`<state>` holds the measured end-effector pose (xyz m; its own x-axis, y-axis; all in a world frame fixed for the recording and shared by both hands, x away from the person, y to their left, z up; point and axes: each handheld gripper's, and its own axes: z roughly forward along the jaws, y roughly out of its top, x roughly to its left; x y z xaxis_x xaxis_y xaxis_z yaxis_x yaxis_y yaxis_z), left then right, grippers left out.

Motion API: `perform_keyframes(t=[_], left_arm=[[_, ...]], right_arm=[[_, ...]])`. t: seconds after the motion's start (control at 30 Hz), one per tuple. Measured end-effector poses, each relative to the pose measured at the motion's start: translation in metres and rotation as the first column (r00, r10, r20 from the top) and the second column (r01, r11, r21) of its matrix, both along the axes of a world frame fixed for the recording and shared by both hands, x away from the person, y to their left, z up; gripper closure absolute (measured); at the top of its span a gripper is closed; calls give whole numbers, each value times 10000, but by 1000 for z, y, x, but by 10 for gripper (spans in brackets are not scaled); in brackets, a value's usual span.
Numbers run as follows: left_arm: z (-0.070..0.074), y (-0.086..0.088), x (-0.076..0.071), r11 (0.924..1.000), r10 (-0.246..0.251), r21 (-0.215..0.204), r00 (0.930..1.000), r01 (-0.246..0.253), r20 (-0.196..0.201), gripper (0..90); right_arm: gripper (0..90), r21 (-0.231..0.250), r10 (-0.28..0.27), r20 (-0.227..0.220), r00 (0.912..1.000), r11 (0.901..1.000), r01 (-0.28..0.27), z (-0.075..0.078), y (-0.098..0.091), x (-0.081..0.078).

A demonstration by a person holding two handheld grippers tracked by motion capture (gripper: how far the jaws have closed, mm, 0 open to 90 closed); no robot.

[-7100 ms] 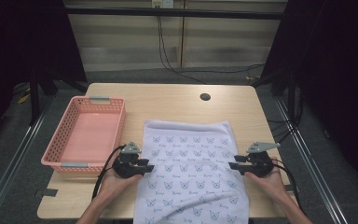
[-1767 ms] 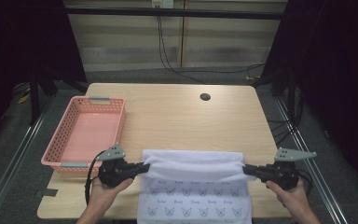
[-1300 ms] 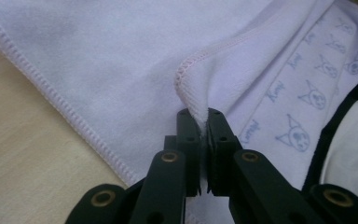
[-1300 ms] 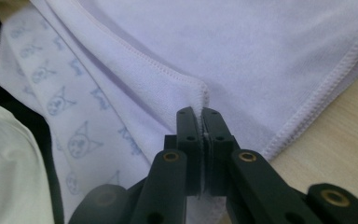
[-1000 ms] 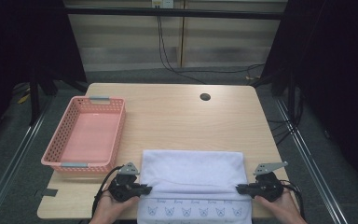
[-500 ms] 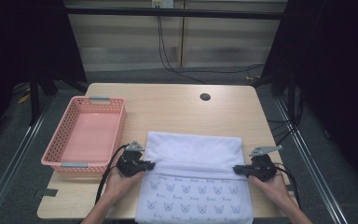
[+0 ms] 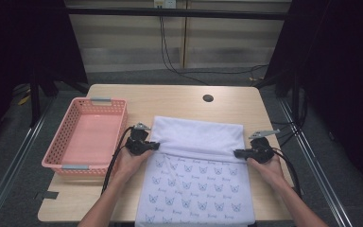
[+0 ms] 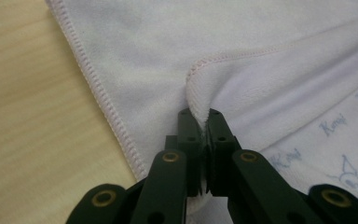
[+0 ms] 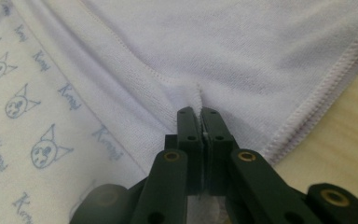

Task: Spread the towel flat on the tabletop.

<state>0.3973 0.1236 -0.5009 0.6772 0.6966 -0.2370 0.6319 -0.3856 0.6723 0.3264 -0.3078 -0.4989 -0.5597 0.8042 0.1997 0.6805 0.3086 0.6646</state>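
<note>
A white towel (image 7: 196, 165) printed with blue cat faces lies on the wooden table (image 7: 179, 97), its far part folded back so the plain underside (image 7: 198, 135) shows. My left gripper (image 7: 155, 146) is shut on the folded edge at the towel's left side. In the left gripper view the hem (image 8: 196, 95) is pinched between the black jaws of the left gripper (image 8: 204, 116). My right gripper (image 7: 237, 153) is shut on the same edge at the right side. The right gripper view shows the towel's hem (image 9: 198, 95) clamped in the right gripper (image 9: 199, 114). The near end of the towel hangs over the table's front edge.
A pink plastic basket (image 7: 66, 142) stands empty at the table's left, close to my left hand. A dark round hole (image 7: 208, 98) sits in the tabletop beyond the towel. Bare wood lies past the towel toward the far edge.
Both grippers have carried the towel's folded edge away from the person, toward the table's middle. The plain folded part now lies farther up the table and more printed cloth shows in front.
</note>
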Motion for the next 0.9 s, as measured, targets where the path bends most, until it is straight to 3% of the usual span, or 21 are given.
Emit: perform_keyframes(t=[0.1, 0.23, 0.5, 0.53, 0.57, 0.6, 0.63, 0.83, 0.9], left_arm=[[1, -3, 11, 9998, 10, 191, 9999, -12, 104, 870], [1, -6, 31, 9992, 185, 362, 9997, -190, 161, 869], [-1, -6, 55, 9973, 700, 226, 9974, -703, 157, 869], [-2, -6, 61, 9953, 958, 150, 9952, -961, 181, 869], [-3, -7, 63, 9943, 1063, 68, 9940, -1065, 252, 869], [-2, -7, 65, 9945, 998, 268, 9940, -1011, 458, 869], [-4, -8, 66, 9926, 1202, 80, 9913, -1208, 535, 870], [-7, -4, 78, 9913, 1313, -196, 9899, -1304, 538, 870], [-6, -6, 79, 9900, 1403, -228, 9892, -1394, 413, 869]], right_arm=[[881, 81, -97, 28, 9999, 9999, 97, -1, -1, 7], [882, 12, -410, 110, 9991, 9992, 410, -2, -1, 33], [881, 50, -840, 171, 9963, 9965, 840, -4, -1, 67], [882, 186, -1061, 116, 9943, 9942, 1059, -4, 0, 79], [882, 226, -1173, 106, 9930, 9929, 1170, -5, 0, 83], [882, 233, -1292, 90, 9916, 9914, 1289, -5, 1, 88], [882, 208, -1351, 50, 9908, 9906, 1349, -4, 2, 92], [882, -37, -1651, 187, 9861, 9863, 1652, -4, 7, 107], [881, -28, -1973, 352, 9797, 9803, 1976, -5, 10, 111]])
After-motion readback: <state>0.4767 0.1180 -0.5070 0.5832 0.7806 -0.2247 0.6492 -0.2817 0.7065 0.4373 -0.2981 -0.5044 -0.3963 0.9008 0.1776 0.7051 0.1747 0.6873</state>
